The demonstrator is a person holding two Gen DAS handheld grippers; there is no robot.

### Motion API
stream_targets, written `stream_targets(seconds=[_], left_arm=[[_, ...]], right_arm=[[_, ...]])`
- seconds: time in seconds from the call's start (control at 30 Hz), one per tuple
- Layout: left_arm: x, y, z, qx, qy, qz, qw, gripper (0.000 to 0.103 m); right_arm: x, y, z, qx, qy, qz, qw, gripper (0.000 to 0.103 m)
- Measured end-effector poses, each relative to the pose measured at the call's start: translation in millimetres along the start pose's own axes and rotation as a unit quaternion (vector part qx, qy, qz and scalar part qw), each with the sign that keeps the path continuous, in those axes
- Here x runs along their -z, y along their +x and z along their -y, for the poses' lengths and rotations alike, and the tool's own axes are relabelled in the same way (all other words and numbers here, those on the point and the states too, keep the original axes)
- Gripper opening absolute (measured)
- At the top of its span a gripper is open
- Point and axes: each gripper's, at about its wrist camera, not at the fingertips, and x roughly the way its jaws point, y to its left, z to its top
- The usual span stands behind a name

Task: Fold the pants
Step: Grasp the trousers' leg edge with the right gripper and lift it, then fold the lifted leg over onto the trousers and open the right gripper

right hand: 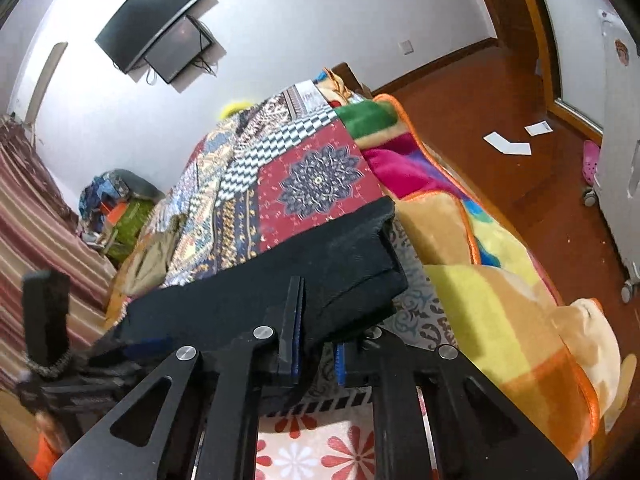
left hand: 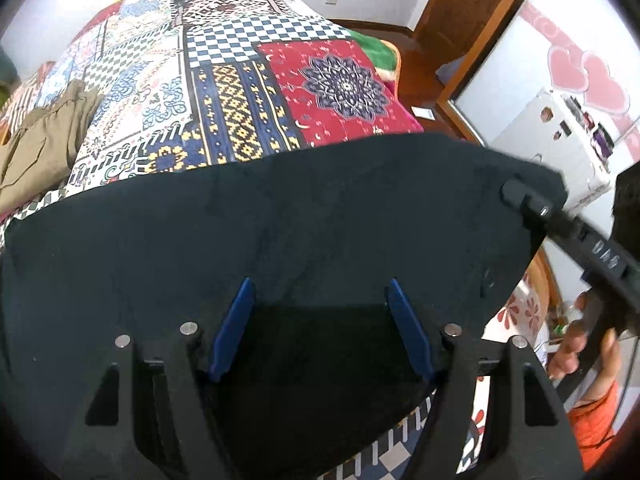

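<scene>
Black pants point(left hand: 280, 220) lie spread across the near edge of a bed with a patchwork cover point(left hand: 240, 92). My left gripper point(left hand: 320, 292) is open, its blue-padded fingers point(left hand: 236, 320) hovering over the pants near their front edge. In the right wrist view the pants point(right hand: 320, 264) are lifted at their right end in folded layers. My right gripper point(right hand: 316, 320) has one finger above the cloth and the other below, and is shut on that edge. It also shows in the left wrist view point(left hand: 524, 196), clamped on the pants' far right corner.
Khaki trousers point(left hand: 44, 136) lie on the bed's left side. A bright fleece blanket point(right hand: 500, 280) hangs off the bed's right side. Wooden floor with paper scraps point(right hand: 508, 144), a white cabinet point(left hand: 560, 140) and a door lie to the right. A wall TV point(right hand: 152, 20) hangs beyond the bed.
</scene>
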Motion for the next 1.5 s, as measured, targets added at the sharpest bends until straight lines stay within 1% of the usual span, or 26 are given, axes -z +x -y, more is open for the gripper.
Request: stream_targets(seconds=[0.13, 0.23, 0.3, 0.4, 0.57, 0.73, 0.87, 1.0, 1.17, 1.3, 1.4, 1.5], left_arm=[[4, 2, 10, -0.005, 0.021, 0.0, 0.9998, 0.07], [3, -4, 6, 0.005, 0.013, 0.001, 0.9999, 0.069], [3, -19, -1, 0.013, -0.003, 0.02, 0.9997, 0.069], [2, -41, -13, 0.007, -0.016, 0.048, 0.9987, 0.069], [4, -78, -46, -0.019, -0.041, 0.087, 0.9951, 0.069], [21, -106, -91, -0.038, -0.088, 0.112, 0.9891, 0.069], [44, -130, -131, -0.056, -0.129, 0.129, 0.9816, 0.069], [69, -152, -164, -0.065, -0.16, 0.143, 0.9745, 0.069], [100, -171, -198, -0.077, -0.193, 0.155, 0.9657, 0.069], [122, -175, -222, -0.077, -0.224, 0.156, 0.9591, 0.069], [137, -175, -235, -0.075, -0.243, 0.151, 0.9552, 0.069], [151, -175, -242, -0.07, -0.257, 0.15, 0.9521, 0.069]], right_arm=[[-2, -1, -2, -0.003, -0.003, 0.002, 1.0, 0.01], [-4, -2, -7, -0.007, -0.006, 0.003, 1.0, 0.01], [-8, -6, -12, -0.009, -0.013, 0.009, 1.0, 0.01], [-15, -12, -24, -0.012, -0.03, 0.021, 0.999, 0.01], [-25, -19, -55, -0.024, -0.071, 0.041, 0.996, 0.01], [-32, -22, -97, -0.044, -0.12, 0.056, 0.99, 0.01], [-34, -20, -139, -0.064, -0.167, 0.064, 0.982, 0.01], [-31, -8, -175, -0.085, -0.201, 0.062, 0.974, 0.01], [-18, 18, -224, -0.116, -0.241, 0.041, 0.963, 0.01], [3, 43, -261, -0.132, -0.282, 0.011, 0.95, 0.01], [21, 68, -275, -0.143, -0.296, -0.03, 0.944, 0.01], [44, 98, -285, -0.148, -0.309, -0.085, 0.936, 0.01]])
